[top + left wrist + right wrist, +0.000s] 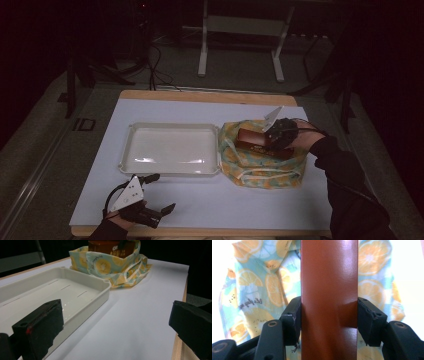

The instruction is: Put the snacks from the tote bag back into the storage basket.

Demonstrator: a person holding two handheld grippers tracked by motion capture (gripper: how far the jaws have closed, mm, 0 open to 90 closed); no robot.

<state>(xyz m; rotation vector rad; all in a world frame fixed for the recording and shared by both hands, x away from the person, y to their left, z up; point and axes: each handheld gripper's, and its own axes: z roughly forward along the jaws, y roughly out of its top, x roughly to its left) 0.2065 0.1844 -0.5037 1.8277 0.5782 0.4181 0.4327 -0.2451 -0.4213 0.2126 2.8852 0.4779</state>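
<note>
Right gripper: jaws clamped on both long sides of the brown box, pads flat against it, box filling the gap between them. Box sits above the open fruit-print bag, just clear of the cloth as far as I can judge

Left gripper: jaws spread wide, nothing between them, parked at the near-left corner of the white tray, not touching it

Bag is just right of the tray, touching its right rim; box is over the bag's middle, so also right of the tray. Both on the pale mat

Risks, my read:
- glossy box, grip near one end → could pivot or slip out
- bag's loose handles may snag the box and drag the bag into the tray
- tray unheld, could slide if bumped

Text: bag reads something like "oh play me", script, unsure. Box has pale lettering in the left gripper view, starts "O", rest hidden
</note>
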